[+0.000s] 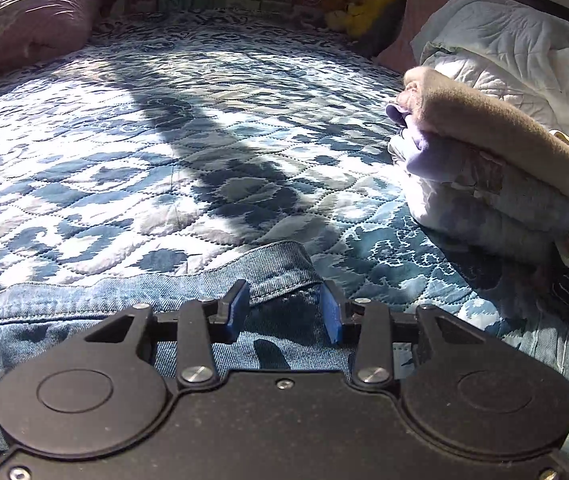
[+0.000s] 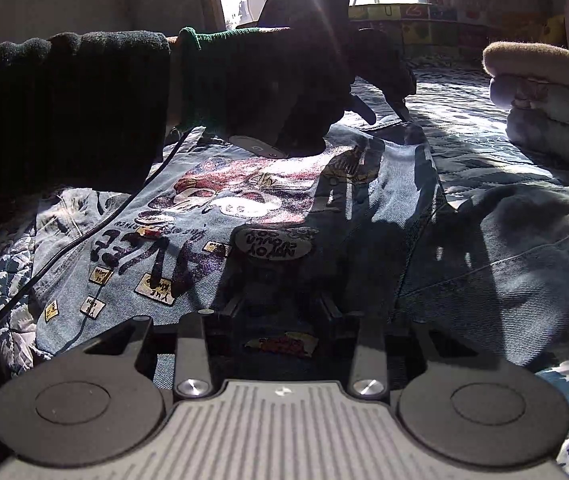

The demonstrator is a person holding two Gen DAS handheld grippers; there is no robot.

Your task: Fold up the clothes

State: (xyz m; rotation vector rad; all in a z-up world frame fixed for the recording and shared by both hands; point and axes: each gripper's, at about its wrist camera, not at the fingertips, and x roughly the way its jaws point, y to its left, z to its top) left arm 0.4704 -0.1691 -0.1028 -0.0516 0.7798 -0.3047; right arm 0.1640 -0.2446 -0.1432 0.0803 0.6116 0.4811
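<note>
A blue denim jacket (image 2: 364, 208) with printed cartoon patches lies flat on the quilted bed; its upper edge shows in the left wrist view (image 1: 84, 316). My left gripper (image 1: 284, 308) is open, its blue fingertips (image 1: 236, 304) straddling a fold of the collar (image 1: 280, 268). From the right wrist view, a dark-gloved hand (image 2: 284, 80) holds that left gripper (image 2: 384, 116) at the jacket's far edge. My right gripper (image 2: 282, 308) is open low over the jacket's near part, with the denim beneath its fingers. A sleeve (image 2: 504, 248) spreads to the right.
A stack of folded clothes (image 1: 484, 152) topped by a tan piece (image 2: 544, 64) sits to the right. A white quilt (image 1: 516, 44), a yellow plush toy (image 1: 364, 4) and a pink pillow (image 1: 24, 24) line the far side. A black cable (image 2: 84, 240) crosses the jacket. The blue patterned bedspread (image 1: 164, 132) stretches ahead.
</note>
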